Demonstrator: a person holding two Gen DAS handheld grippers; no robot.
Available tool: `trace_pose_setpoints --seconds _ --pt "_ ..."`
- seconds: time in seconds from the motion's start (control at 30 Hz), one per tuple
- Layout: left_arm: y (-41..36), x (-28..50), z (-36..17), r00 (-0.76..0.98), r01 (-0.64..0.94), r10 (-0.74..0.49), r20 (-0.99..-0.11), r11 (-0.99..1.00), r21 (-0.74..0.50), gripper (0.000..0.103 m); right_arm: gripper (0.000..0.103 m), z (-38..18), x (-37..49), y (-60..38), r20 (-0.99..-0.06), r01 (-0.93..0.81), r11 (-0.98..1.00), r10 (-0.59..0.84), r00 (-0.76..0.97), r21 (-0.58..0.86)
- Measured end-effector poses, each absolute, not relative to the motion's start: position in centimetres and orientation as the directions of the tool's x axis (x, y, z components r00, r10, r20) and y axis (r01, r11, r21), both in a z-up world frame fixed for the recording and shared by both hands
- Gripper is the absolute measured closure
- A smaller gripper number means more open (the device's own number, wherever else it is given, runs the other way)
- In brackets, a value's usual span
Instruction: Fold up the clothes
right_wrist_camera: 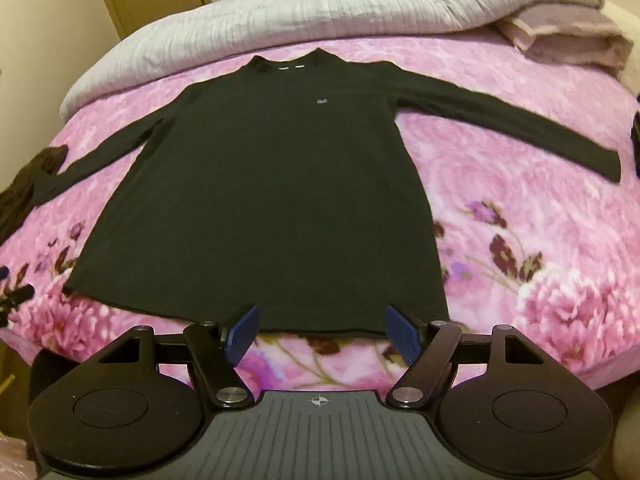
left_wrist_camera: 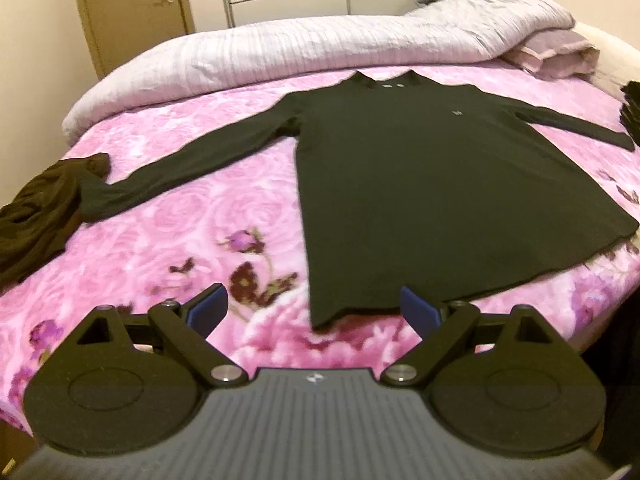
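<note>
Black long-sleeved knit shirt [right_wrist_camera: 256,184] lies flat on the pink floral bedspread [right_wrist_camera: 520,216]; left gripper [left_wrist_camera: 314,306] and right gripper [right_wrist_camera: 320,334], jaws released, hover at its hem; likely next: pinching both hem corners.

1. The long-sleeved shirt [right_wrist_camera: 256,200] is black, with a small white logo [right_wrist_camera: 321,101] on the chest.
2. The bedspread [left_wrist_camera: 168,220] is pink, patterned with roses and dark maroon flowers.
3. The duvet [left_wrist_camera: 248,52] along the bed's far edge is pale lilac-grey with ribbed stripes.
4. The crumpled garment [left_wrist_camera: 36,216] at the left edge is dark brown.
5. The gripper pads [right_wrist_camera: 404,336] are blue.
</note>
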State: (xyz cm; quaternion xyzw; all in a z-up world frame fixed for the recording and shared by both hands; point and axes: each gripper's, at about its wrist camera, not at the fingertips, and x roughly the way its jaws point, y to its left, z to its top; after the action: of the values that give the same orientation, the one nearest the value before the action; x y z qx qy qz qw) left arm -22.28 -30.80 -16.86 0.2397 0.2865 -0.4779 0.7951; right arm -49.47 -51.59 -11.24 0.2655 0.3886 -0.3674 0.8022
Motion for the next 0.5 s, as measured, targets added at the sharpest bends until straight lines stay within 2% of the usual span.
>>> trace_pose_setpoints --seconds 0.5 --pt "-31.2 -22.8 -16.9 0.367 0.903 -0.624 -0.689 0.418 0.103 0.012 0.03 -11.8 -47.5 -50.8 -0.844 0.819 0.574 -0.438 0.309 0.002"
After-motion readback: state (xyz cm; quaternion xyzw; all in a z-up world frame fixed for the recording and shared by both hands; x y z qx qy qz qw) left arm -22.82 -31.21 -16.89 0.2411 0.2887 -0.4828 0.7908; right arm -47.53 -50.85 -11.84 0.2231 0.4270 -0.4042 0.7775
